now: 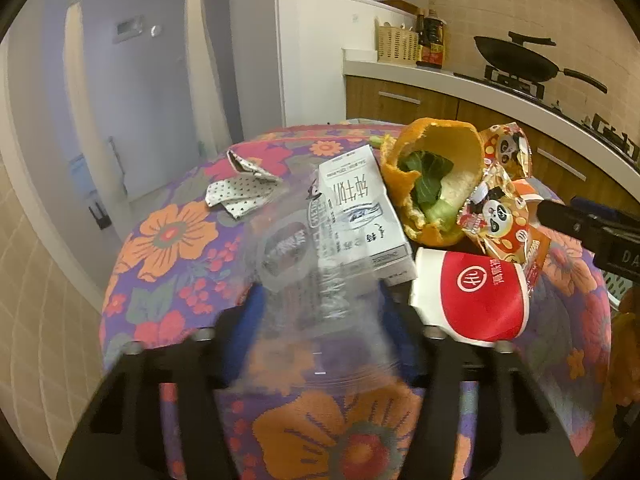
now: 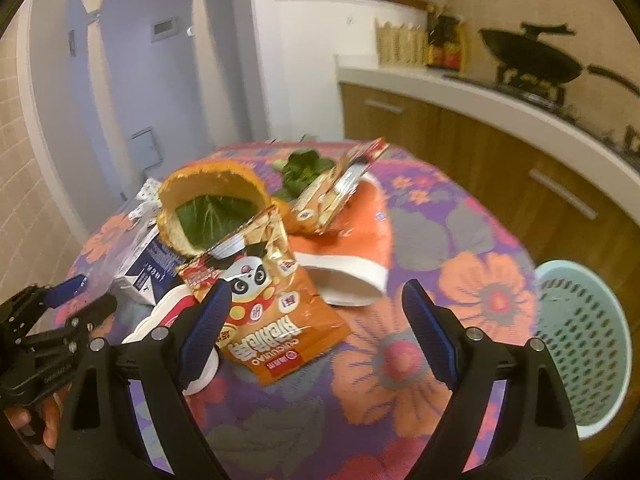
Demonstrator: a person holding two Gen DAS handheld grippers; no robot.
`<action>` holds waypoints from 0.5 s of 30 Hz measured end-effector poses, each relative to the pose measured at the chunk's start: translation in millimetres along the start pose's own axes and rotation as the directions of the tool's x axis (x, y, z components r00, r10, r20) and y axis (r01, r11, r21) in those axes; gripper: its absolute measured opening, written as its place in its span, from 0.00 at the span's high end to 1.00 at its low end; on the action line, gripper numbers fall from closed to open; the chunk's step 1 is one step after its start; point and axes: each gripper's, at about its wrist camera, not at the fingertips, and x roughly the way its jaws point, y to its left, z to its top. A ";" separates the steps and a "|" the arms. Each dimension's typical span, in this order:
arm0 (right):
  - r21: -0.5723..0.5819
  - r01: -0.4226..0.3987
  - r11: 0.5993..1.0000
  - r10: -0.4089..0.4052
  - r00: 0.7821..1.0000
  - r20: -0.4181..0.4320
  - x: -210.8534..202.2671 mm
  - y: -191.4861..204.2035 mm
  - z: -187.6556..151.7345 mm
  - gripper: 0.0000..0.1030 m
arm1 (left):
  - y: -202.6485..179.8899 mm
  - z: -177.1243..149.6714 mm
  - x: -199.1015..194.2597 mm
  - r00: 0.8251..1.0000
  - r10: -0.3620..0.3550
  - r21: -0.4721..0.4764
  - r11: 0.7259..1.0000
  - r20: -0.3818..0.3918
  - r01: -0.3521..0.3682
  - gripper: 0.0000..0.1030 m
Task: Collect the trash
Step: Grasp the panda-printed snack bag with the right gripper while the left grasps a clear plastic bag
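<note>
While the left gripper (image 1: pixel 320 304) is closed on a crumpled clear plastic cup (image 1: pixel 308 276) that fills the space between its blue pads, the white milk carton (image 1: pixel 360 212) lies just beyond its tips, with the orange peel (image 1: pixel 436 168) holding green leaves farther ahead and a red-and-white paper cup (image 1: pixel 476 296) just to its right. The right gripper (image 2: pixel 316 320) stands wide open and holds nothing, its left finger (image 2: pixel 208 320) at the edge of the panda snack bag (image 2: pixel 272 300) on the floral tablecloth (image 2: pixel 460 300); the pale green perforated basket (image 2: pixel 584 344) sits off its right side, beyond the table edge
</note>
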 end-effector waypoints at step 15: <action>-0.030 -0.146 0.989 0.141 0.983 -0.120 23.2 0.8 1.3 0.39 | 14.8 2.4 -10.3 0.997 -0.049 -0.065 0.997 0.056 0.052 0.97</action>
